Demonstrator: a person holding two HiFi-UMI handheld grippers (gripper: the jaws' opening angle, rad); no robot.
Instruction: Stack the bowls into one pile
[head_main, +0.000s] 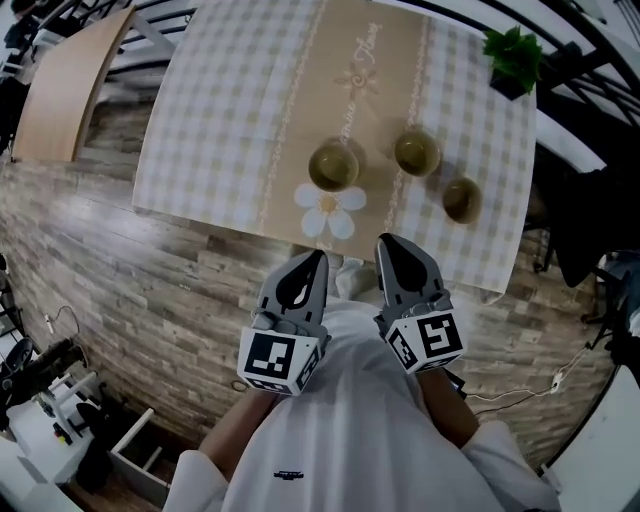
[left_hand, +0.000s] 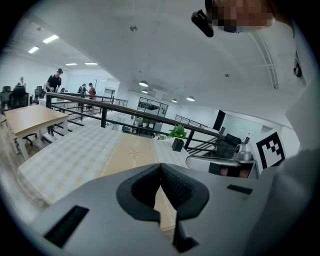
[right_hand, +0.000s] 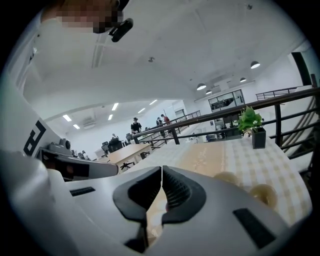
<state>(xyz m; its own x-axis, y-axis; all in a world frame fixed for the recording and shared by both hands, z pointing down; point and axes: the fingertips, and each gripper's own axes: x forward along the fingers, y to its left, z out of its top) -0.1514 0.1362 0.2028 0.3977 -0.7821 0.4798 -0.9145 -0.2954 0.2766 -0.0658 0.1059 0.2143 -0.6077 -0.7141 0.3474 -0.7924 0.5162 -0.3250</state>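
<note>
Counter (head_main: 214, 120) occupies the upper centre of the head view, covered by a checked cloth with a beige runner (head_main: 350, 70) down its middle. Three olive-green bowls stand on it, separate and unstacked, all upright with the openings up.

- The left bowl (head_main: 334, 166) sits on the runner, just above a printed daisy motif (head_main: 330, 211).
- The middle bowl (head_main: 417, 152) sits at the right edge of the runner, apart from the left bowl.
- The right bowl (head_main: 461, 199) sits on the checked part, near the middle bowl, toward the lower right of it.

A potted plant (head_main: 515, 55) stands at the upper right corner of the counter.

The left gripper (head_main: 319, 257) and the right gripper (head_main: 386, 241) are at the lower centre of the frame, side by side near the counter's near edge, tips pointing toward the bowls. Neither touches a bowl.

In the left gripper view, the left gripper (left_hand: 160, 165) has its jaws clenched together with nothing between them. In the right gripper view, the right gripper (right_hand: 162, 168) likewise has its jaws pressed together and empty. Two bowls show beyond its right jaw, at the lower right of that frame.
</note>
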